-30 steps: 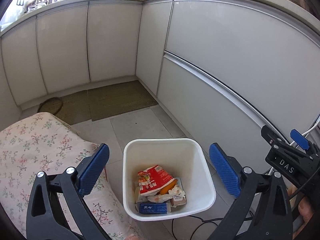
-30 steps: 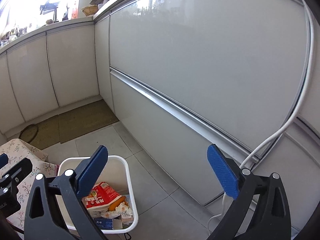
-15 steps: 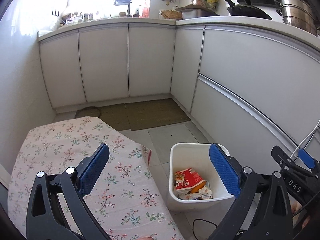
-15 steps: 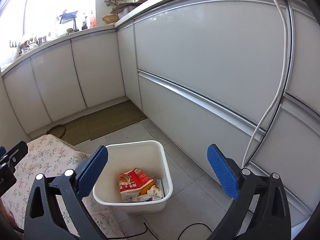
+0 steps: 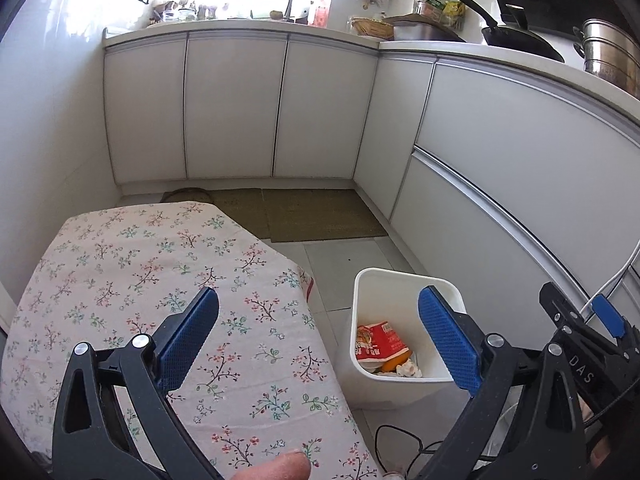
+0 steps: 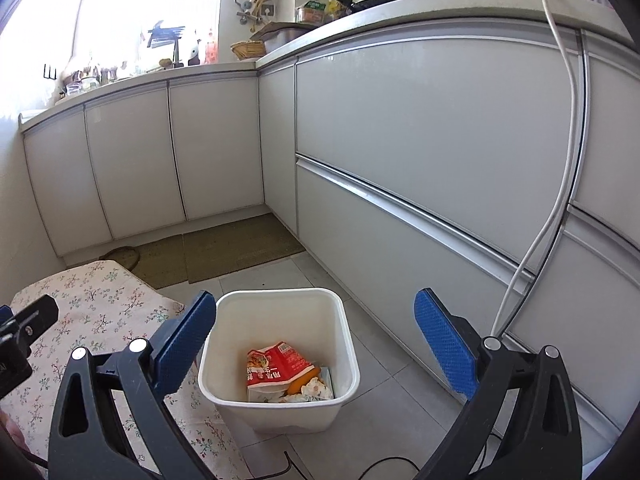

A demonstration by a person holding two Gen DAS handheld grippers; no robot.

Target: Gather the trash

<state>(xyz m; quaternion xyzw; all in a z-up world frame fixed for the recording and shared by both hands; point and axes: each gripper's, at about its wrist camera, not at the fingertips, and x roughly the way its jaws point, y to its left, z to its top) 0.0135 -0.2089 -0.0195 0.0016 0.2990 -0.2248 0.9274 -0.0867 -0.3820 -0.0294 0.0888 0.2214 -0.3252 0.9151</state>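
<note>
A white trash bin stands on the tiled floor beside the table; it also shows in the right wrist view. Inside lie a red snack packet, an orange scrap and crumpled paper. My left gripper is open and empty, above the table's right edge and the bin. My right gripper is open and empty, above and in front of the bin. The right gripper's body shows at the right of the left wrist view.
A table with a floral cloth stands left of the bin. White cabinets line the back and right. Brown mats lie on the floor. A white cable hangs down the right cabinet. Black cables lie on the floor.
Both grippers have pulled back and risen from the bin, and the left view has swung left. The bin now looks smaller and the floral table fills the left view. Both stay open.
</note>
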